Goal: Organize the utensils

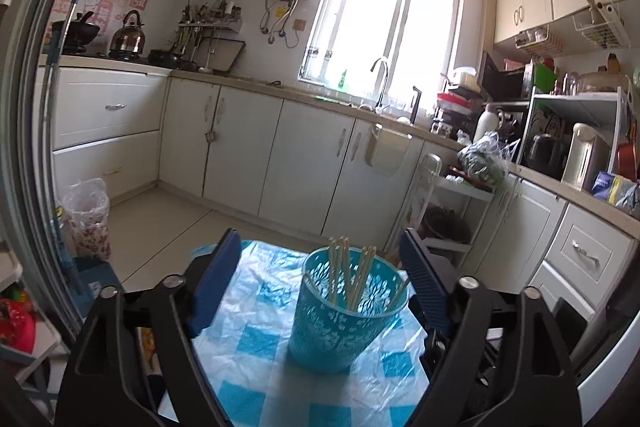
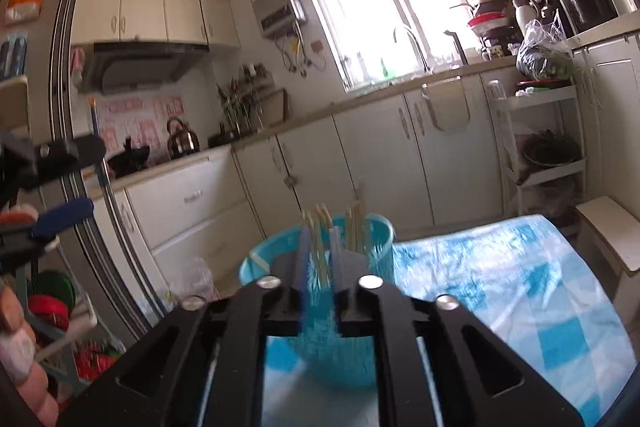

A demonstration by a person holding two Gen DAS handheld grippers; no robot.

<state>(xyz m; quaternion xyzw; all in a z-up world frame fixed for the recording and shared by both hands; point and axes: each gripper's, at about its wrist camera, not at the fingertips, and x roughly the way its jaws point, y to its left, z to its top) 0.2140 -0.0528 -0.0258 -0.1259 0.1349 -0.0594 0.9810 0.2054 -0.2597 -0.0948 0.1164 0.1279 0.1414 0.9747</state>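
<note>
A turquoise perforated basket (image 1: 345,311) stands on a blue-and-white checked cloth (image 1: 256,343) and holds several wooden chopsticks (image 1: 352,277) upright. My left gripper (image 1: 320,267) is open, its blue pads either side of the basket and short of it. In the right wrist view the basket (image 2: 320,279) is just ahead and blurred. My right gripper (image 2: 320,263) has its pads nearly together over the basket's near rim, with chopsticks (image 2: 318,247) between them. The left gripper (image 2: 60,183) shows at the far left.
White cabinets (image 1: 304,163) and a counter with a sink tap (image 1: 380,79) run along the far wall. A lined bin (image 1: 86,219) stands on the floor at left. A white cart (image 2: 540,147) stands right of the table. A white board (image 2: 612,231) lies beyond the cloth.
</note>
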